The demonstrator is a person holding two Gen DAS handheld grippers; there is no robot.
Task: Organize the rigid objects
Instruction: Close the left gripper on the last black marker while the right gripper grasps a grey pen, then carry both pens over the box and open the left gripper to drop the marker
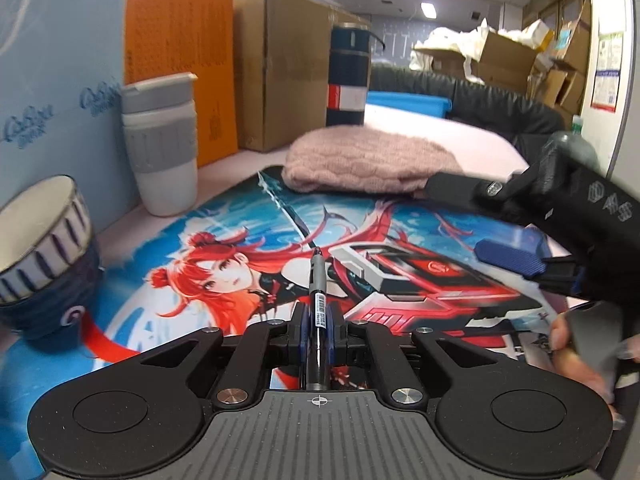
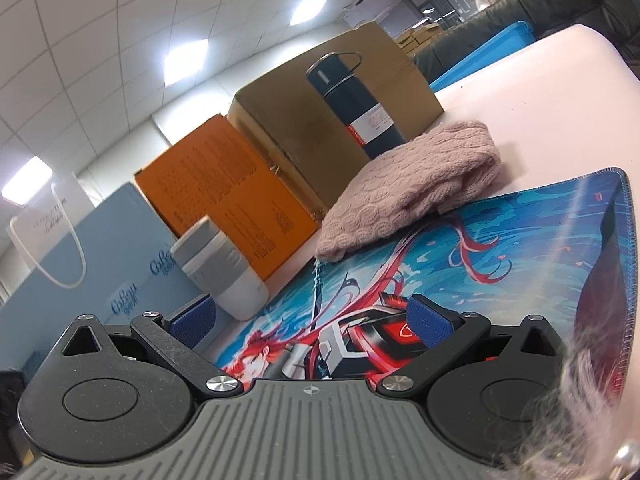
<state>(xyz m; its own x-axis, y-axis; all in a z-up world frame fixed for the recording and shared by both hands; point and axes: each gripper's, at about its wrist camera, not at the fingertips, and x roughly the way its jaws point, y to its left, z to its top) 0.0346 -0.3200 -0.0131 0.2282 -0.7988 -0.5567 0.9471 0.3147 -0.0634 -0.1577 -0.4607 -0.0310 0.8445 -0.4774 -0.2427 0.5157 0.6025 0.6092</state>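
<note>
My left gripper (image 1: 318,326) is shut on a black marker pen (image 1: 317,280), which points forward just above the anime desk mat (image 1: 224,232). My right gripper (image 2: 310,316) is open and empty above the same mat (image 2: 520,248); it also shows in the left wrist view (image 1: 516,256) at the right, tilted. A white and grey cup (image 1: 162,148) stands at the mat's left edge and shows in the right wrist view (image 2: 224,264). A dark blue striped bowl (image 1: 44,256) sits at the near left. A dark blue thermos (image 1: 348,72) (image 2: 356,104) stands at the back.
A pink knitted hat (image 1: 368,166) (image 2: 408,192) lies on the mat's far edge. A light blue box (image 1: 56,92), an orange box (image 1: 180,60) and a cardboard box (image 1: 280,64) line the back left. The pink table's edge (image 2: 600,64) is at the right.
</note>
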